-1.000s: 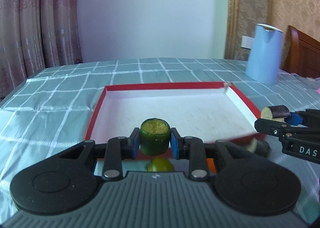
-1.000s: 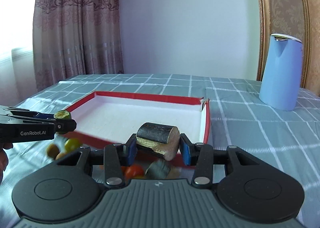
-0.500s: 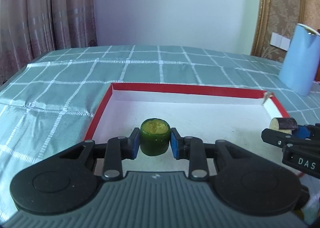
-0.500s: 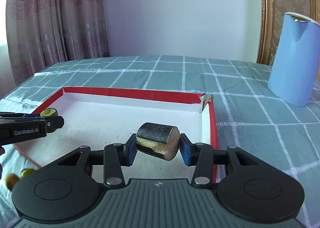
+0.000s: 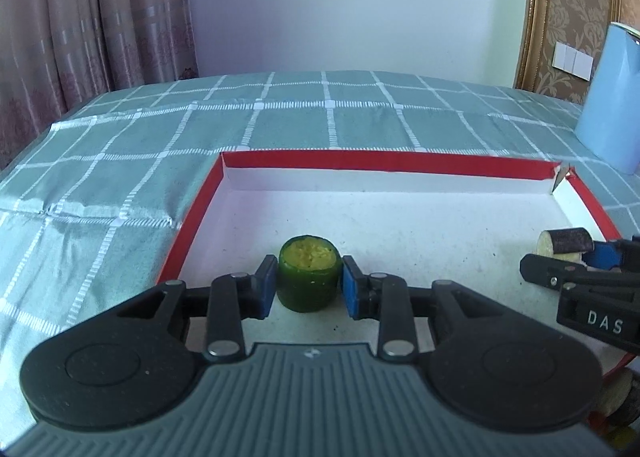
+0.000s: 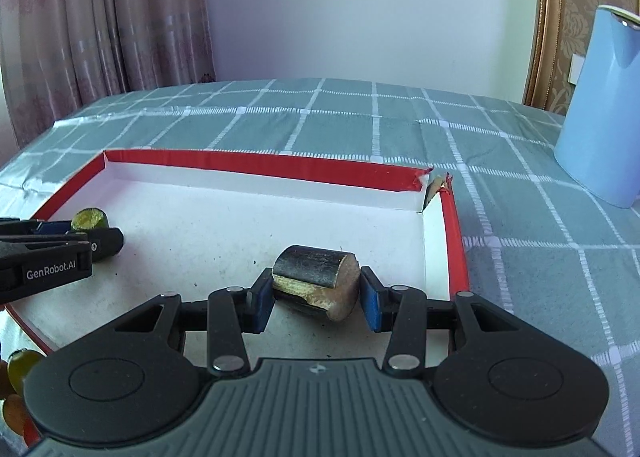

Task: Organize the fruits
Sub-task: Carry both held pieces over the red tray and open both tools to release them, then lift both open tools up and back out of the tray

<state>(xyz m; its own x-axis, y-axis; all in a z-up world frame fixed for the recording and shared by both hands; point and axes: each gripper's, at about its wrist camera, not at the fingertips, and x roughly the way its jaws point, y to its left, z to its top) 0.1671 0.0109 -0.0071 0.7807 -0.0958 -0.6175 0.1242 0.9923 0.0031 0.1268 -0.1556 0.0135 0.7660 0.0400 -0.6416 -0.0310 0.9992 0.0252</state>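
A shallow white tray with a red rim (image 5: 384, 163) lies on the checked teal cloth. A short green cucumber-like chunk (image 5: 308, 277) with a yellow cut top stands upright on the tray floor. My left gripper (image 5: 309, 289) brackets it; its jaws are opening, and thin gaps show beside both blue pads. In the right wrist view, my right gripper (image 6: 316, 297) is shut on a dark-skinned eggplant piece (image 6: 316, 277) lying sideways, low over the tray's right part. That view also shows the green chunk (image 6: 90, 219) at the left gripper (image 6: 94, 235).
A tall light-blue jug (image 6: 600, 105) stands on the cloth right of the tray (image 6: 260, 165). Several small round fruits (image 6: 20, 369) lie on the cloth in front of the tray's near left corner. Curtains and a wall close off the far side.
Both grippers moved forward over the tray's near rim and sank toward its floor. The green chunk now stands on the tray, and the left pads have eased off it.
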